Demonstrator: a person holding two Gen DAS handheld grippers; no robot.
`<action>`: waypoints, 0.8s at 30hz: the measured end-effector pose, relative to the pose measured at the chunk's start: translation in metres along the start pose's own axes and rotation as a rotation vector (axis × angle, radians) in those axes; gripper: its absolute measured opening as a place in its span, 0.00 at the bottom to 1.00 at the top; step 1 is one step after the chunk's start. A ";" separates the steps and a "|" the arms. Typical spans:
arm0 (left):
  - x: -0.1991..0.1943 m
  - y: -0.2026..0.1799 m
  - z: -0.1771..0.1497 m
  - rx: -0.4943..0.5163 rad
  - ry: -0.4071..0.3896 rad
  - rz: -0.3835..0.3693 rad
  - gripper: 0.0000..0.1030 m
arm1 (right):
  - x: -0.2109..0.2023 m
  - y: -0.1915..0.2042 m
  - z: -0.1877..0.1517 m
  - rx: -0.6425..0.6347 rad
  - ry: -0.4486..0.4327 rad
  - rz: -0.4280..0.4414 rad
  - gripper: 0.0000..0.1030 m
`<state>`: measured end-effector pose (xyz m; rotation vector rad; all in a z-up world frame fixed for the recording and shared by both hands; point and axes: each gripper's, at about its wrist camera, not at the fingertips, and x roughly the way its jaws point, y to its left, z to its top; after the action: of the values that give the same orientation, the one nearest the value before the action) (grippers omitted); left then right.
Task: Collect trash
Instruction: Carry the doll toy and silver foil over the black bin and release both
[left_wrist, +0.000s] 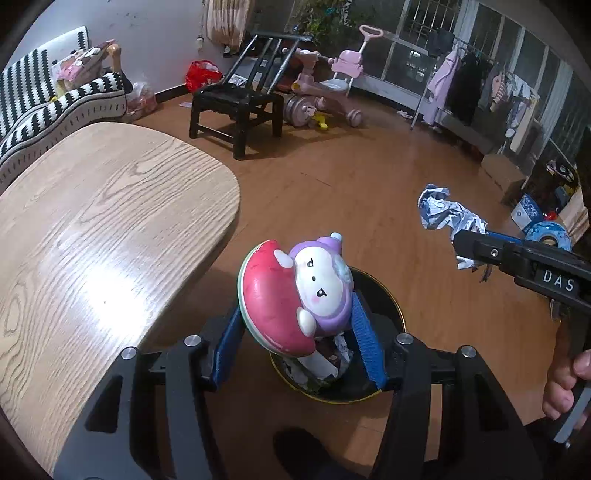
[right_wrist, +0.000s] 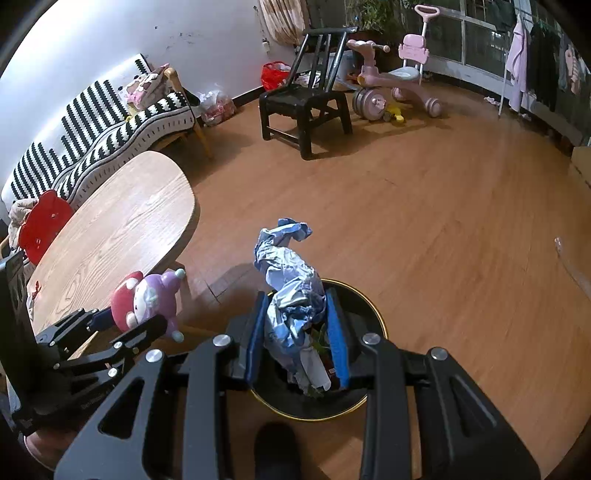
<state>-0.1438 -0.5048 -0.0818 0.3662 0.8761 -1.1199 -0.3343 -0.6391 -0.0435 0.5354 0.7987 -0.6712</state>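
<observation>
My left gripper (left_wrist: 295, 325) is shut on a pink and purple cartoon toy (left_wrist: 295, 295), held above a black round bin (left_wrist: 384, 299) with a gold rim that stands on the floor. The bin holds crumpled paper and wrappers (left_wrist: 325, 363). My right gripper (right_wrist: 297, 321) is shut on a crumpled blue-white wrapper (right_wrist: 291, 288), held over the same bin (right_wrist: 365, 306). In the left wrist view the right gripper (left_wrist: 465, 245) shows at right with the wrapper (left_wrist: 443, 212). In the right wrist view the left gripper (right_wrist: 136, 323) holds the toy (right_wrist: 147, 301) at left.
A light wooden table (left_wrist: 92, 229) lies left of the bin. A black chair (left_wrist: 240, 99), a pink tricycle (left_wrist: 325, 92) and a striped sofa (left_wrist: 44, 99) stand further back. A clothes rack (left_wrist: 472, 85) is at the right. A red stool (right_wrist: 44, 225) is beyond the table.
</observation>
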 end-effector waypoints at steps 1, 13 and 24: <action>0.000 -0.001 -0.001 0.000 0.001 -0.001 0.53 | 0.001 0.000 -0.001 0.001 0.003 0.001 0.31; 0.012 -0.017 -0.001 0.037 0.022 0.003 0.53 | 0.007 -0.001 0.000 0.015 0.023 0.006 0.31; 0.032 -0.024 -0.002 0.045 0.047 -0.006 0.54 | 0.012 -0.003 -0.002 0.022 0.031 -0.002 0.31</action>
<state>-0.1613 -0.5340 -0.1039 0.4289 0.8947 -1.1417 -0.3316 -0.6439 -0.0543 0.5666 0.8220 -0.6760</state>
